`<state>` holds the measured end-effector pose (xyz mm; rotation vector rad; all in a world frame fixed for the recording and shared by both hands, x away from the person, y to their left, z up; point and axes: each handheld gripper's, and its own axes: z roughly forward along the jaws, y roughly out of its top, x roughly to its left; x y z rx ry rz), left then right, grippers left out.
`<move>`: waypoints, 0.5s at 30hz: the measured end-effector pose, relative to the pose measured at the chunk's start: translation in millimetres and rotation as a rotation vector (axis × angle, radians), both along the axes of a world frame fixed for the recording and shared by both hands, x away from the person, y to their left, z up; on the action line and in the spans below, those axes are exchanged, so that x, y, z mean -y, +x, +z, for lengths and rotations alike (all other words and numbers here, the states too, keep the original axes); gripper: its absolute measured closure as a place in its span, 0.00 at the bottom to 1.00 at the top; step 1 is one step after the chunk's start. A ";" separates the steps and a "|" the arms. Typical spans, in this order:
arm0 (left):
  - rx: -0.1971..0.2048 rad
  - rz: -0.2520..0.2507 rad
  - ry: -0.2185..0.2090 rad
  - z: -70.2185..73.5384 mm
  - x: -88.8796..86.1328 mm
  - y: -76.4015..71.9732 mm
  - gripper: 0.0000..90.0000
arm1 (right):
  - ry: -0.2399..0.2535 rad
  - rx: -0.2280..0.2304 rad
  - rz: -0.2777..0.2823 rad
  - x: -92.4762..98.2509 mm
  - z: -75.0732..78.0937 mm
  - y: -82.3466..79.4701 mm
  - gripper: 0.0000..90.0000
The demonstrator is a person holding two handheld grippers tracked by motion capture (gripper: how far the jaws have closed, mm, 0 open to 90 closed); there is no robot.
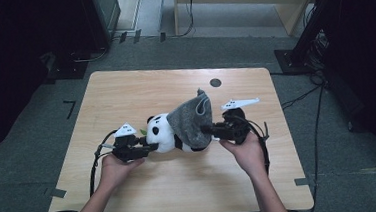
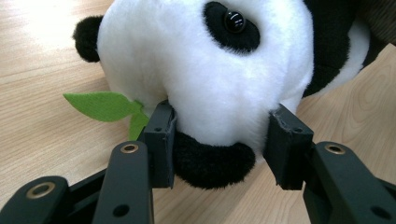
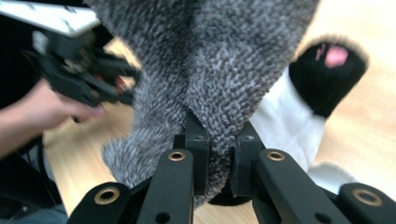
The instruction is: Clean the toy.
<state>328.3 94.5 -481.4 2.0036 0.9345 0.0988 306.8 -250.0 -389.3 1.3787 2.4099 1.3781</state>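
1. We pin the plush panda (image 1: pixel 163 133) at mid-table, left gripper (image 2: pixel 219 140) squeezing its snout.
2. Our right gripper (image 3: pixel 218 161) pinches the grey cloth (image 1: pixel 192 118); fabric could slip free.

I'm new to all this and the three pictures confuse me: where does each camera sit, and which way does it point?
High view: above the person's side, looking forward and down on the table; both forearms, left gripper and right gripper show.
Left gripper view: rides the left gripper, looking along its jaws clamped on the panda's head.
Right gripper view: rides the right gripper, jaws pinching the grey cloth; the other hand shows farther off.
All three show the panda.
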 end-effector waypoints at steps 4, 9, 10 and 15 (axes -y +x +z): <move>0.009 -0.007 0.014 -0.1 1.0 -0.8 0.57 | 0.000 -0.027 -0.016 4.4 -15.5 6.7 0.91; 0.006 -0.008 0.012 -0.2 0.8 -0.7 0.57 | -0.022 -0.024 -0.041 14.9 -17.7 8.6 0.91; 0.006 -0.009 0.014 -0.1 0.7 -0.7 0.57 | -0.023 -0.027 -0.046 16.8 -18.7 9.2 0.91; 0.000 -0.009 0.011 -0.1 0.2 -0.2 0.57 | -0.038 -0.049 -0.080 28.3 -25.3 12.9 0.91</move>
